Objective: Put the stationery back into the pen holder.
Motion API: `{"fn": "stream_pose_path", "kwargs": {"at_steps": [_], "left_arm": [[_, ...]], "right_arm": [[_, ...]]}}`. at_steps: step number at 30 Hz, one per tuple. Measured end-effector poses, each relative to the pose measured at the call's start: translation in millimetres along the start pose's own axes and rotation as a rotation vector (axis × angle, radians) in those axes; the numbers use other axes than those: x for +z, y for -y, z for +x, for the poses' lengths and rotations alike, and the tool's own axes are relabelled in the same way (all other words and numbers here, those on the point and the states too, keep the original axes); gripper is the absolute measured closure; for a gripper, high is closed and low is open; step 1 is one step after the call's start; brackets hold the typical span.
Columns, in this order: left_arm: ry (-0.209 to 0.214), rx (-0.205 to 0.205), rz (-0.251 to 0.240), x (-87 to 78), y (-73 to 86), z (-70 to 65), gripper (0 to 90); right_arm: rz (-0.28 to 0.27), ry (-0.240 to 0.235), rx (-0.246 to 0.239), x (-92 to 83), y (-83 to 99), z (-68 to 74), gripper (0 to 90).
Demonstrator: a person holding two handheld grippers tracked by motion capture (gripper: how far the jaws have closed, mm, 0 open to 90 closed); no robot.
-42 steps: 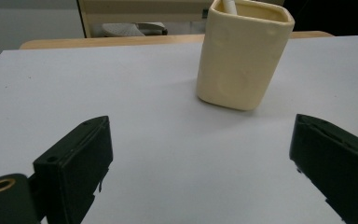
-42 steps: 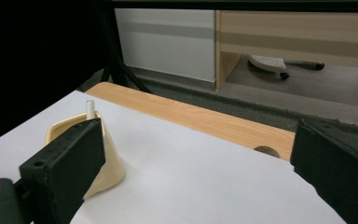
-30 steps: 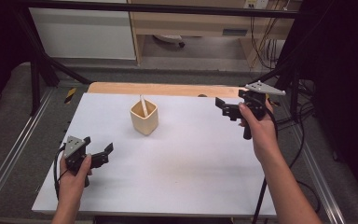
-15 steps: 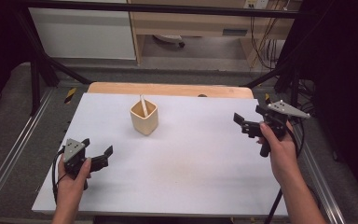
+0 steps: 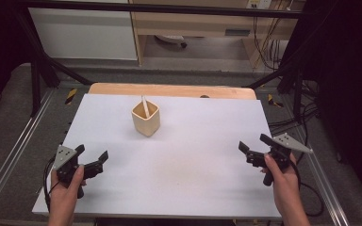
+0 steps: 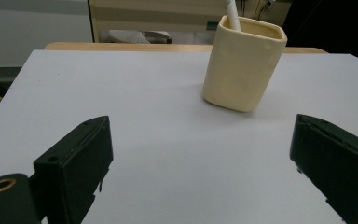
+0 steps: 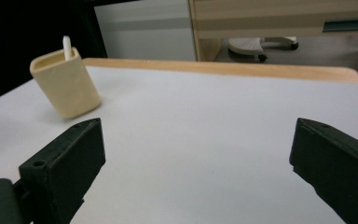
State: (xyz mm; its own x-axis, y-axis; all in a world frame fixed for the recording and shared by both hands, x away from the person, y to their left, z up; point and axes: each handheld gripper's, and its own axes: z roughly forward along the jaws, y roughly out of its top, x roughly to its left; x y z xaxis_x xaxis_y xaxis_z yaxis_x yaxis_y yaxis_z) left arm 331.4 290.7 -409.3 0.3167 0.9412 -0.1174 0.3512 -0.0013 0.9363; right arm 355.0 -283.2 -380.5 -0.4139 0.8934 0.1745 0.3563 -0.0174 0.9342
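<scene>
**Me:** Claws first, left to right: my left claw (image 5: pixel 93 159) hangs over the near left corner of the table (image 5: pixel 207 141), jaws spread wide and holding nothing. In the left gripper view the gap between them looks straight at the cup (image 6: pixel 243 63).

**You:** And the cup itself?

**Me:** It stands upright toward the far middle of the table, a white stick (image 5: pixel 145 106) leaning inside it, well apart from both claws.

**You:** The other side?

**Me:** My right claw (image 5: pixel 255 146) is at the near right edge, jaws also wide apart, gripping nothing. In the right gripper view the cup (image 7: pixel 65 83) sits off to the left.

**You:** So which step is this?

**Me:** I judge both claws are parked, with nothing in hand. Any next move on the cup calls for a long reach forward, then lining the jaws up on its walls or on the stick.
</scene>
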Motion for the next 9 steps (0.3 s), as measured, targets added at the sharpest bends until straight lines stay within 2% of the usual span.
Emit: {"fn": "stream_pose_path", "kwargs": {"at_steps": [4, 9], "left_arm": [[0.004, 0.013, 0.01, 1.5, 1.3, -2.2, 6.4], [0.014, 0.039, 0.016, 2.3, -0.3, -5.7, 6.3]], "right_arm": [[0.046, 0.0, -0.037, 6.7, 23.2, 7.6, 3.8], [0.093, 0.013, -0.05, 22.7, 46.2, 18.6, 3.5]]}}
